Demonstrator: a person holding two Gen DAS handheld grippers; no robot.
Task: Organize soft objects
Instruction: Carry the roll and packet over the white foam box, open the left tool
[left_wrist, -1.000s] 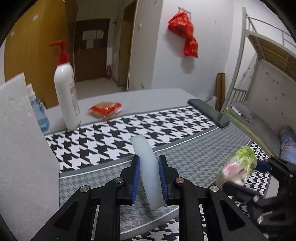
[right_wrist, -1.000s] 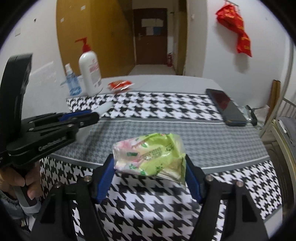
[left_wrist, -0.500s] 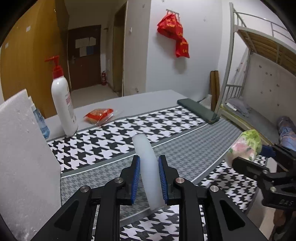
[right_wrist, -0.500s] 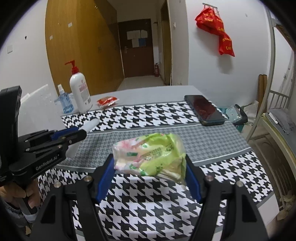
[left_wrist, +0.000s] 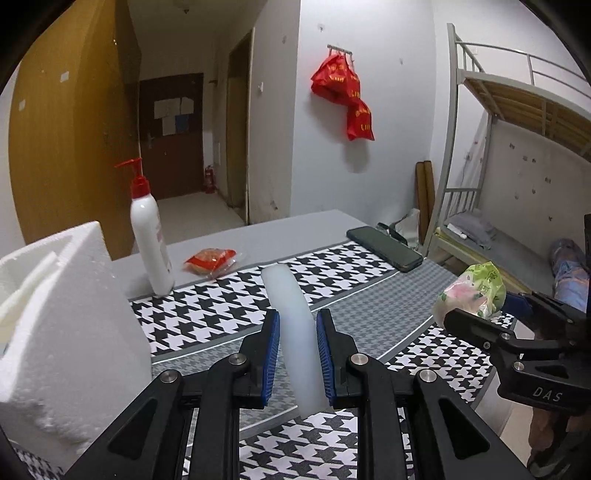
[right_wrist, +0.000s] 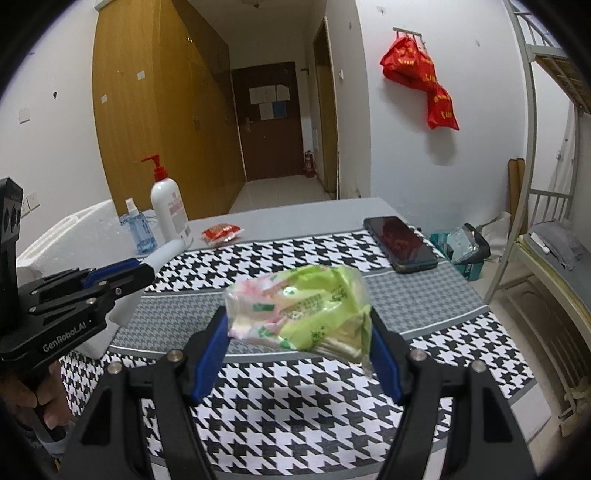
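Observation:
My left gripper (left_wrist: 297, 354) is shut on a white soft foam stick (left_wrist: 291, 325) and holds it upright above the houndstooth table cloth (left_wrist: 207, 310). The stick also shows in the right wrist view (right_wrist: 162, 254). My right gripper (right_wrist: 297, 339) is shut on a green and pink soft plastic packet (right_wrist: 299, 310), held above the cloth; the packet shows at the right of the left wrist view (left_wrist: 472, 295). A white foam box (left_wrist: 55, 314) stands at the left, open at the top.
A white pump bottle (left_wrist: 149, 232), a blue spray bottle (right_wrist: 135, 229) and a red snack packet (left_wrist: 210, 258) stand at the far left of the table. A black phone (right_wrist: 399, 243) lies at the far right. A bunk bed (left_wrist: 517, 155) stands to the right.
Both grippers have risen and drawn back from the table with their objects still held. The table looks lower and farther, and the foam box's open top has come into the left view.

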